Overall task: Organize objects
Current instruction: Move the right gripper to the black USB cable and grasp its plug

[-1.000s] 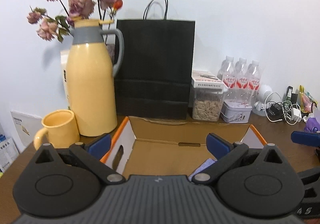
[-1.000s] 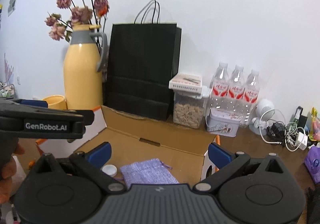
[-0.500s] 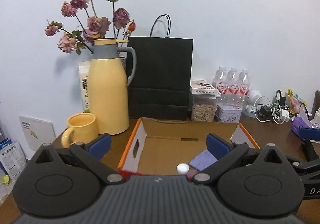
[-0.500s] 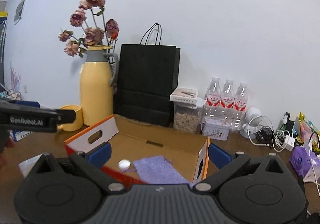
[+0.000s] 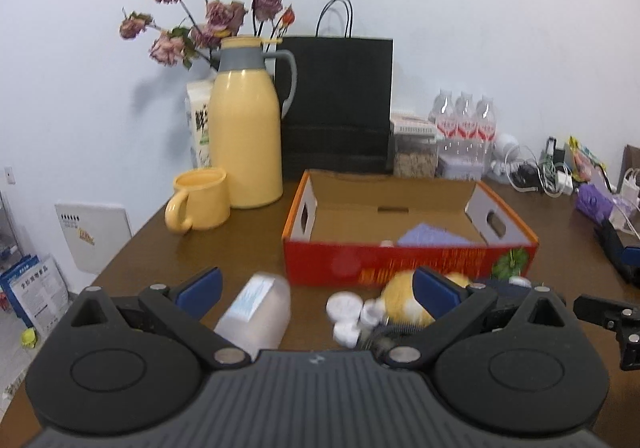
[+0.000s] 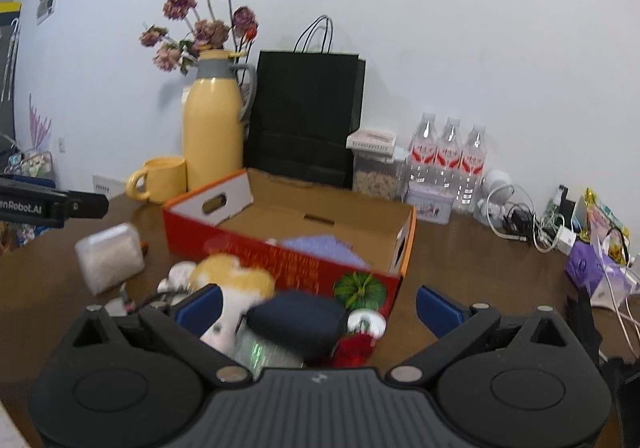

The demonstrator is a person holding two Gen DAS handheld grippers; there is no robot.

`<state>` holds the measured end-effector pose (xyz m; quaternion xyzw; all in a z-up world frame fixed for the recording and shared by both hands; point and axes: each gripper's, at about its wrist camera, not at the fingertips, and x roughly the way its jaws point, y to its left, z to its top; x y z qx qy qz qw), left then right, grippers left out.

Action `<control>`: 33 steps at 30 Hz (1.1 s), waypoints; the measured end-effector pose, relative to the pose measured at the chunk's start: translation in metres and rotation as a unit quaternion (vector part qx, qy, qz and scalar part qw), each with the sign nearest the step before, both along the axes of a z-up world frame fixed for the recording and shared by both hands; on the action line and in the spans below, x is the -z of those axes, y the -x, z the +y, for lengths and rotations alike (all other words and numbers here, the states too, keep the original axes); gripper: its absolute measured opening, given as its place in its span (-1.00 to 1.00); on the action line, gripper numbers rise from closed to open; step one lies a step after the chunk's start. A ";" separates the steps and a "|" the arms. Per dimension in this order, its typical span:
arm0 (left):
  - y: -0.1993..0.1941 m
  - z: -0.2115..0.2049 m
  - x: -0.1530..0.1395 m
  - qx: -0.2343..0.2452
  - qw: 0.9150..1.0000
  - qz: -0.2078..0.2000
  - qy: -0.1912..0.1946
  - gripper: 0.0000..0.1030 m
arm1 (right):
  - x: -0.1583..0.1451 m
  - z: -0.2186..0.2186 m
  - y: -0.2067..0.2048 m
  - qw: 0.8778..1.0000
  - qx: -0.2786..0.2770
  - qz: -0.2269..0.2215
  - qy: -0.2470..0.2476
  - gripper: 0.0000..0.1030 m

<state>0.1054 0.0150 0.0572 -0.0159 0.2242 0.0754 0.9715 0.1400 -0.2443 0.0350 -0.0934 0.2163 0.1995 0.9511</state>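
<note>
A red cardboard box (image 5: 404, 268) (image 6: 288, 256) stands open on the brown table, with a purple pouch (image 5: 434, 236) (image 6: 320, 244) and a small white cap inside. In front of it lie a clear plastic container (image 5: 256, 312) (image 6: 108, 258), several white caps (image 5: 344, 306), a yellow plush toy (image 5: 404, 300) (image 6: 236, 280), a dark round-lidded item (image 6: 296, 322) and a red item (image 6: 354, 348). My left gripper (image 5: 316, 286) is open and empty above this pile. My right gripper (image 6: 318, 302) is open and empty over the plush and the dark item.
A yellow jug with dried flowers (image 5: 246, 135), a yellow mug (image 5: 200, 199) and a black paper bag (image 5: 336, 103) stand behind the box. Water bottles (image 6: 448, 159), a snack jar, a tin, cables (image 6: 524, 219) and a purple bag (image 6: 588, 268) fill the right side.
Both grippers have pulled back and up from over the box. The box's front and the loose objects before it have come into view. Both stay open.
</note>
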 end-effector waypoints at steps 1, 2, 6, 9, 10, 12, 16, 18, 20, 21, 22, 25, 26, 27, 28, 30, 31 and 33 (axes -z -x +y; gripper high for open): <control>0.005 0.002 0.003 -0.001 1.000 0.004 0.001 1.00 | 0.004 0.000 0.006 1.000 -0.001 0.005 0.001 1.00; 0.010 0.005 0.007 -0.003 1.000 0.008 0.004 1.00 | 0.008 -0.001 0.011 1.000 -0.003 0.009 0.003 1.00; 0.034 0.017 0.022 0.001 1.000 0.020 0.024 1.00 | 0.026 0.002 0.034 0.999 -0.015 0.027 0.012 1.00; 0.049 0.026 0.035 -0.002 0.999 0.033 0.034 1.00 | 0.040 0.006 0.051 0.998 -0.028 0.046 0.013 0.97; 0.054 0.028 0.039 -0.002 0.999 0.038 0.034 1.00 | 0.045 0.008 0.056 0.998 -0.032 0.051 0.012 0.96; 0.064 0.029 0.047 -0.001 0.999 0.045 0.029 1.00 | 0.051 0.011 0.066 0.997 -0.044 0.061 0.011 0.86; 0.085 0.028 0.061 -0.006 0.998 0.054 0.029 1.00 | 0.062 0.020 0.080 0.995 -0.062 0.081 0.015 0.60; 0.094 0.027 0.068 0.003 0.998 0.059 0.032 1.00 | 0.066 0.024 0.084 0.994 -0.068 0.089 0.016 0.38; 0.096 0.024 0.073 0.007 0.997 0.068 0.027 1.00 | 0.069 0.028 0.086 0.992 -0.074 0.095 0.018 0.22; 0.096 0.024 0.075 0.008 0.997 0.072 0.027 1.00 | 0.070 0.029 0.087 0.992 -0.077 0.098 0.019 0.10; 0.095 0.025 0.077 0.008 0.997 0.075 0.028 1.00 | 0.071 0.030 0.087 0.991 -0.080 0.101 0.019 0.04; 0.094 0.027 0.077 0.004 0.997 0.075 0.035 1.00 | 0.073 0.032 0.087 0.990 -0.088 0.108 0.019 -0.08; 0.094 0.028 0.077 0.004 0.997 0.075 0.036 1.00 | 0.074 0.033 0.086 0.990 -0.090 0.110 0.019 -0.14; 0.094 0.028 0.078 0.003 0.996 0.075 0.037 1.00 | 0.076 0.034 0.086 0.989 -0.092 0.114 0.019 -0.28; 0.094 0.028 0.078 0.004 0.996 0.076 0.037 1.00 | 0.077 0.034 0.085 0.988 -0.094 0.118 0.019 -0.35; 0.094 0.029 0.079 0.004 0.996 0.077 0.039 1.00 | 0.081 0.035 0.083 0.987 -0.098 0.124 0.018 -0.47; 0.094 0.029 0.079 0.005 0.996 0.077 0.040 1.00 | 0.082 0.035 0.083 0.987 -0.100 0.122 0.016 -0.48; 0.093 0.029 0.080 0.004 0.996 0.078 0.042 1.00 | 0.082 0.034 0.083 0.987 -0.105 0.121 0.013 -0.68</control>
